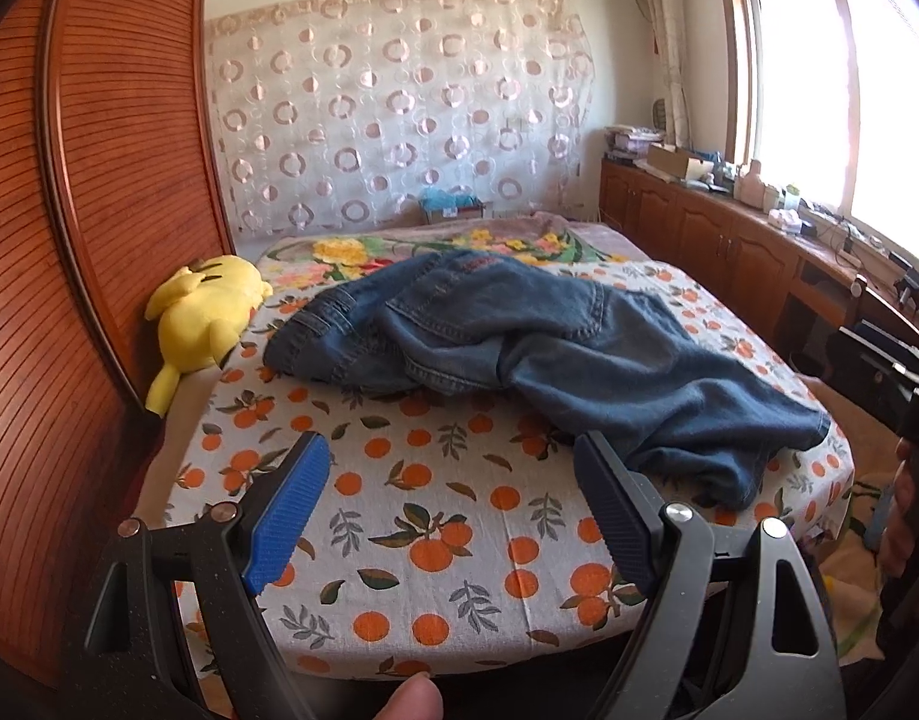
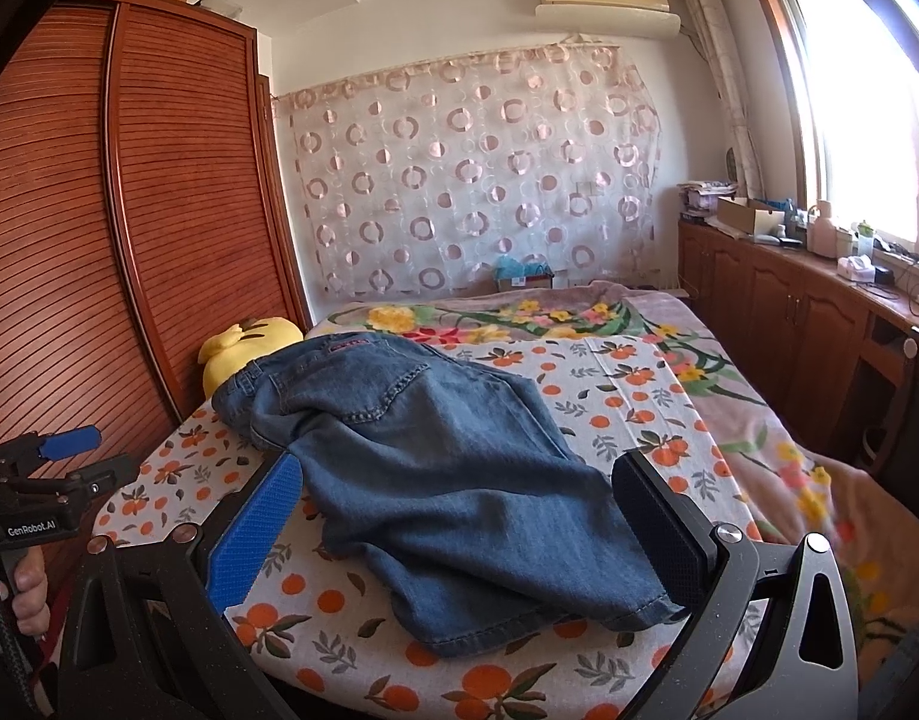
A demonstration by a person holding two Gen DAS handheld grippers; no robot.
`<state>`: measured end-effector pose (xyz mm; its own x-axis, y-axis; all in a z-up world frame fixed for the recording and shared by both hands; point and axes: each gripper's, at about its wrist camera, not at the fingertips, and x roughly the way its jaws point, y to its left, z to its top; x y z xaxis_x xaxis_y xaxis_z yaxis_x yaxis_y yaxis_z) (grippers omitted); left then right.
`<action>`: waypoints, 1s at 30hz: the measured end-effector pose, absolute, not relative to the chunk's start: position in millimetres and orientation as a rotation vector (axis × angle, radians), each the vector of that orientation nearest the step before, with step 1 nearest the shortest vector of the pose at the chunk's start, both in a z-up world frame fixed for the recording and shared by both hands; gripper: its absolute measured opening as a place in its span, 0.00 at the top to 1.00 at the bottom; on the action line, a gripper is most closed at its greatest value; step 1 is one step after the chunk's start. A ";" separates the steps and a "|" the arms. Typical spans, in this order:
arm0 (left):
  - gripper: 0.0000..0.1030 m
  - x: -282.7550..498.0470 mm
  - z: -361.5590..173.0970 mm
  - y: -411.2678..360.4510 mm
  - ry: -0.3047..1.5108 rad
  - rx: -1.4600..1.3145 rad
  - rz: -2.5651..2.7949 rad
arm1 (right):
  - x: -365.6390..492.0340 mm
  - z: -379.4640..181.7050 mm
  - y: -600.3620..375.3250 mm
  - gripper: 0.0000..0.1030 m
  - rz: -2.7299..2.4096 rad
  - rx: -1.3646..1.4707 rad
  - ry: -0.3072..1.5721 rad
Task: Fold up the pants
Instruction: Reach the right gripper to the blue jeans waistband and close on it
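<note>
Orange-print bed (image 1: 435, 546) holds messy jeans (image 2: 435, 480). Both my grippers, left (image 1: 453, 510) and right (image 2: 459, 540), hang with jaws spread. Nothing's folded; next I grab the hem.

The words "GenRobot.AI" stand in white letters on the black body of the left tongs (image 2: 69, 456), seen at the left edge of the right wrist view; the red tag on the jeans (image 2: 423, 462) is too small to read

Matt blue denim pants (image 2: 453, 480); printed cotton-like sheet (image 1: 459, 540); glossy slatted wood wardrobe (image 1: 69, 180); fuzzy plush toy (image 1: 201, 312).
</note>
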<state>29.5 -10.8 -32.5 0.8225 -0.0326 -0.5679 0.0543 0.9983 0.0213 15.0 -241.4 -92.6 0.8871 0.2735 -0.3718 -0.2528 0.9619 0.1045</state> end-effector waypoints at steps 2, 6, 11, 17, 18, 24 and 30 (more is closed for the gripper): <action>0.18 33.7 -38.4 -9.0 0.617 0.040 -0.052 | 15.8 -95.2 -241.7 0.00 0.273 0.049 0.404; 0.18 46.9 -53.4 -4.2 0.649 0.057 -0.066 | 27.7 -100.5 -239.2 0.00 0.272 0.037 0.445; 0.18 64.9 -71.0 6.0 0.678 0.064 -0.070 | 43.4 -99.6 -240.0 0.00 0.276 0.024 0.462; 0.18 85.5 -84.7 18.2 0.710 0.072 -0.070 | 69.2 -103.7 -231.8 0.00 0.310 -0.049 0.494; 0.18 89.4 -87.1 21.1 0.716 0.071 -0.064 | 73.7 -103.2 -231.8 0.00 0.320 -0.053 0.502; 0.18 102.6 -94.9 28.8 0.734 0.076 -0.062 | 96.8 -100.9 -225.3 0.10 0.396 -0.091 0.555; 0.18 112.7 -97.7 37.6 0.744 0.067 -0.070 | 121.0 -93.5 -209.1 0.15 0.482 -0.142 0.625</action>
<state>112.7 37.6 -97.7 0.7338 -0.0397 -0.6782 0.0872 0.9955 0.0360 121.0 -209.1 -93.5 0.7048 0.3901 -0.5925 -0.4740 0.8804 0.0158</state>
